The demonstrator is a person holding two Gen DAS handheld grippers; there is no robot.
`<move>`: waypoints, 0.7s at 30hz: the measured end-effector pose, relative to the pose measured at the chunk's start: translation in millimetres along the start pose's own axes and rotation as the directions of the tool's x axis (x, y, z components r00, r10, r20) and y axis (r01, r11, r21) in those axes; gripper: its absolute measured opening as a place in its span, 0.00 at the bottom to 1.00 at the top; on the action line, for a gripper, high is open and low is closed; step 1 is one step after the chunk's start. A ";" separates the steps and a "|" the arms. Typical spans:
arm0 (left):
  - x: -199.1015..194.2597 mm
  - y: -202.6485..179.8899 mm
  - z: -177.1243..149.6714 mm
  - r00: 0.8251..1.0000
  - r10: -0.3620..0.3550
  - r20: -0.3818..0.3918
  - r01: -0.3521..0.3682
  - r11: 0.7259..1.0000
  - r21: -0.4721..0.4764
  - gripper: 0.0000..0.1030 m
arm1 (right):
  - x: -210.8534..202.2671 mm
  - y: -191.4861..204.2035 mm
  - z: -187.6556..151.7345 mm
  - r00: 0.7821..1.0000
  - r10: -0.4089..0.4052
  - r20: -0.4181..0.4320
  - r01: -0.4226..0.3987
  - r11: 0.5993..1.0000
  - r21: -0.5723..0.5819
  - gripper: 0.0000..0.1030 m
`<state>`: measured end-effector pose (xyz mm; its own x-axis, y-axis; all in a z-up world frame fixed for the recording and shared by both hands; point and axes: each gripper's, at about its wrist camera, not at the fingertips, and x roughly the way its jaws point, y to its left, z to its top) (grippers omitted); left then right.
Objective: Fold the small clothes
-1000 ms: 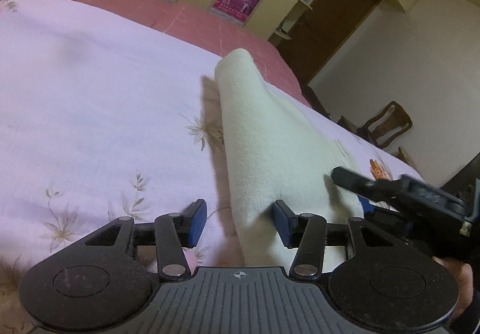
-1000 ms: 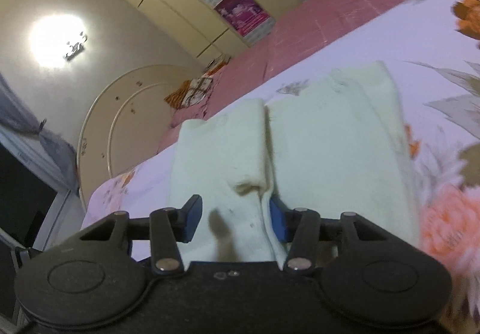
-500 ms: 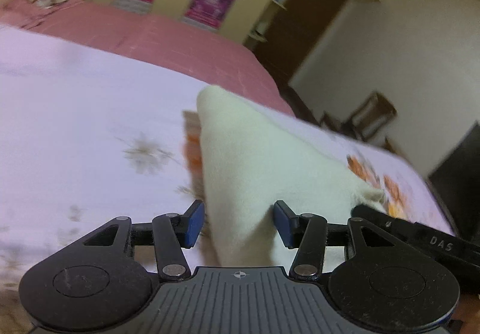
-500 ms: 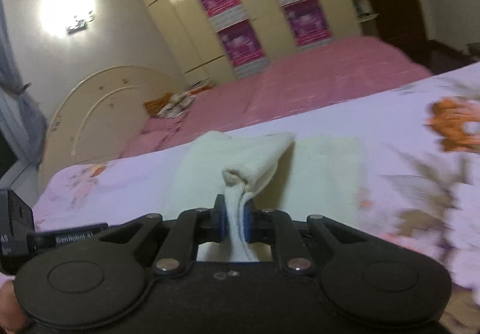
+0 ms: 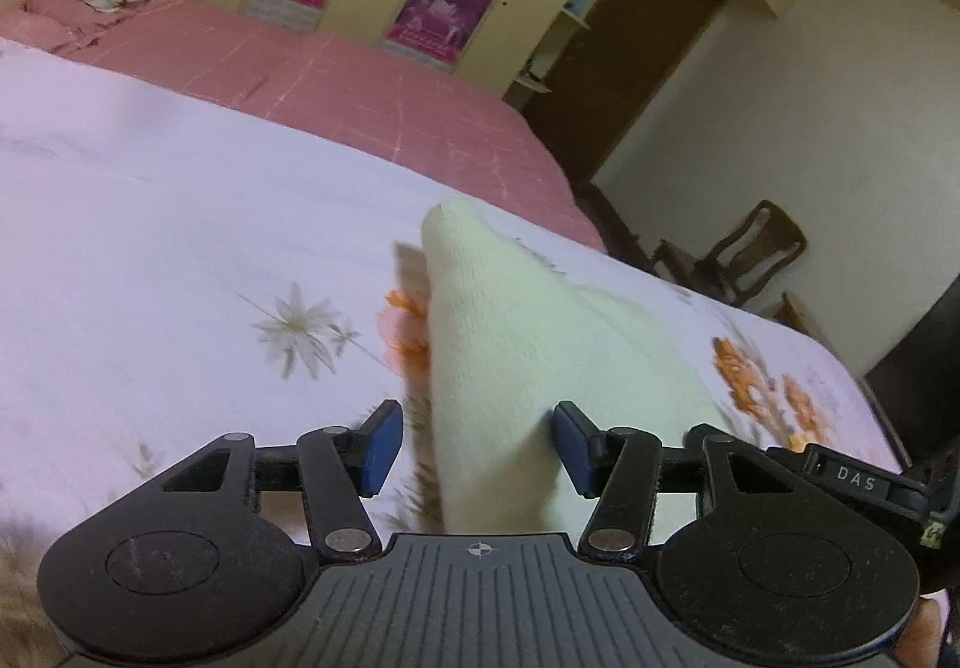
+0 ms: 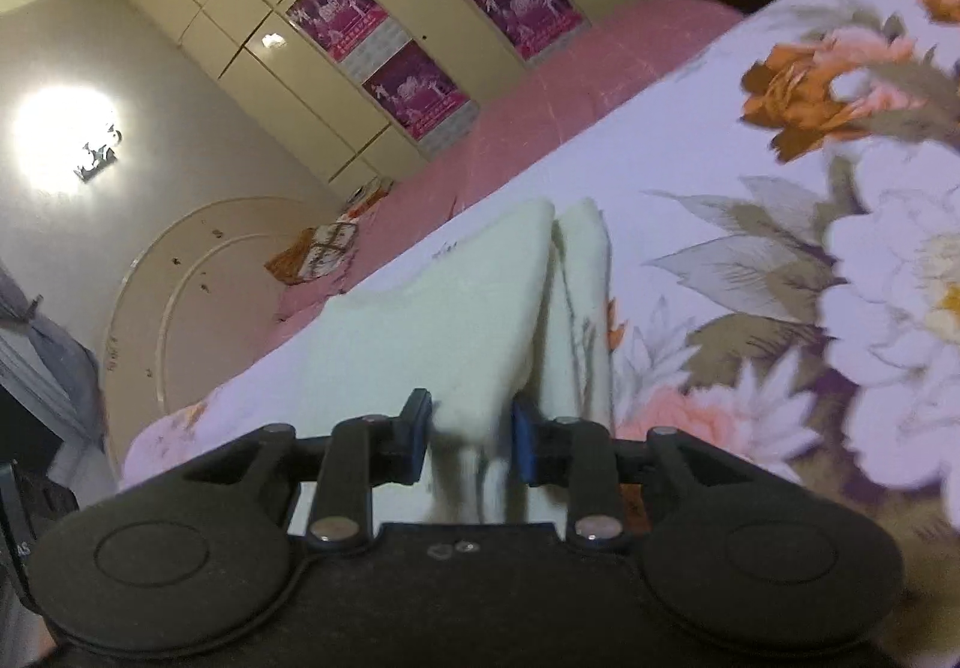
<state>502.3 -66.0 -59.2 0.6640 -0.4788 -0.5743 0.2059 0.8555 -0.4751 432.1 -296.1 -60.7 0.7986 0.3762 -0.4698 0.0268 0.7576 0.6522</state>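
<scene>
Cream fleecy garment folded into soft wedge on floral bedsheet, both grippers' jaws spread apart.

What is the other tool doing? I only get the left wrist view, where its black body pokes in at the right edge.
Observer: In the right wrist view, the right gripper has its jaws partly apart, with a fold of the cream cloth between them.
Operator: Is the cloth one flat piece?
Observer: No. From there it shows two flaps side by side, with a dark gap between them.
Operator: What's behind it?
Observer: A round headboard at the end of the bed.
</scene>
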 end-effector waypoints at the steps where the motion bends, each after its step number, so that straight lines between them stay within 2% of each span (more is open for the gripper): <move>1: 2.7 0.4 0.7 1.000 0.004 -0.005 -0.004 1.000 0.004 0.53 | 4.1 1.5 3.7 1.000 -0.005 -0.006 0.004 1.000 -0.009 0.25; 2: 5.5 -0.1 1.2 1.000 0.006 -0.016 -0.006 1.000 0.001 0.53 | 7.6 5.0 5.5 1.000 -0.019 -0.011 0.019 0.999 -0.037 0.20; 4: 9.3 -5.5 0.7 1.000 0.000 -0.029 0.000 1.000 0.008 0.53 | 4.9 19.9 3.9 0.998 -0.068 0.008 0.069 0.987 -0.146 0.16; 5: 9.5 -9.7 0.0 0.999 -0.004 -0.036 0.004 1.000 0.022 0.53 | 0.2 29.0 2.8 0.995 -0.098 0.033 0.103 0.972 -0.212 0.15; 7: 9.0 -12.7 -2.2 0.998 -0.022 -0.061 0.024 0.999 0.028 0.53 | -13.3 35.2 -0.1 0.990 -0.119 0.070 0.133 0.959 -0.251 0.15; 9: 13.5 -20.3 -6.5 0.996 -0.030 -0.085 0.034 0.998 0.049 0.53 | -21.0 27.9 -1.9 0.987 -0.140 0.081 0.155 0.958 -0.240 0.15; 11: 16.7 -22.4 -9.9 0.996 -0.018 -0.088 0.023 0.998 0.051 0.53 | -16.9 11.4 -2.8 0.985 -0.162 0.057 0.171 0.966 -0.197 0.15; 13: 16.0 -20.9 -9.5 0.996 -0.019 -0.090 0.022 0.999 0.040 0.53 | -14.0 3.5 -2.4 0.989 -0.137 0.050 0.143 0.978 -0.149 0.16; 15: 6.2 -21.5 -3.7 0.999 -0.008 -0.044 0.010 0.999 0.052 0.53 | -14.4 6.0 0.6 0.990 -0.132 0.046 0.137 0.980 -0.147 0.17; 17: -1.9 -20.9 7.4 0.999 -0.003 0.033 0.001 0.998 0.057 0.53 | -21.4 7.6 3.9 0.990 -0.126 0.069 0.136 0.978 -0.160 0.25; 19: 4.3 -18.4 22.2 0.999 0.024 0.043 -0.026 0.998 0.053 0.53 | -29.9 3.8 7.5 0.982 -0.144 0.120 0.162 0.975 -0.155 0.32; 21: 14.8 -20.9 33.7 0.999 0.034 0.042 -0.037 0.997 0.070 0.53 | -27.6 -4.5 17.4 0.981 -0.146 0.127 0.162 0.979 -0.124 0.30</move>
<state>532.0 -84.3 -35.3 0.6999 -0.4410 -0.5618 0.2315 0.8842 -0.4056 420.4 -319.1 -40.4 0.8559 0.1908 -0.4807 0.0810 0.8685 0.4891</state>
